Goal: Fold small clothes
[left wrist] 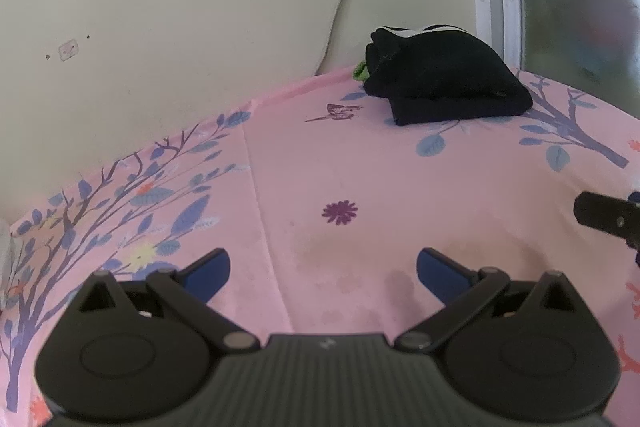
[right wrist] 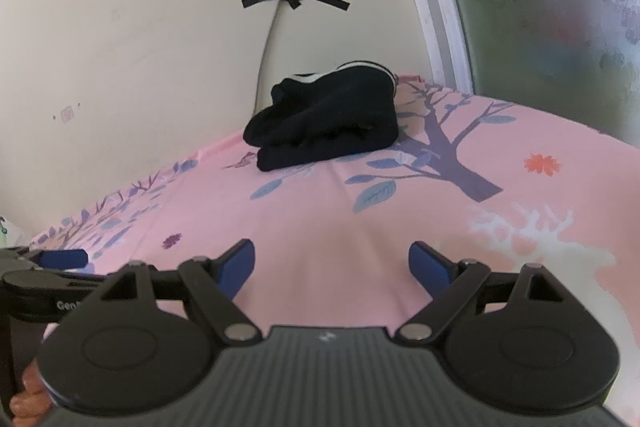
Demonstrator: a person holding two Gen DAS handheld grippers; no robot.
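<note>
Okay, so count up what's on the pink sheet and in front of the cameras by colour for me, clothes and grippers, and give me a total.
Black folded clothes pile: 1
Green item peeking out behind the pile: 1
Black grippers with blue pads, both open: 2, left gripper and right gripper
Total: 4
How many garments the pile holds cannot be told.

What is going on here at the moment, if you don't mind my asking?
A person holds a gripper in each hand over a pink floral sheet. The left gripper and the right gripper are both open and hold nothing. A folded stack of black clothes sits at the far edge near the wall, untouched by either gripper.
</note>
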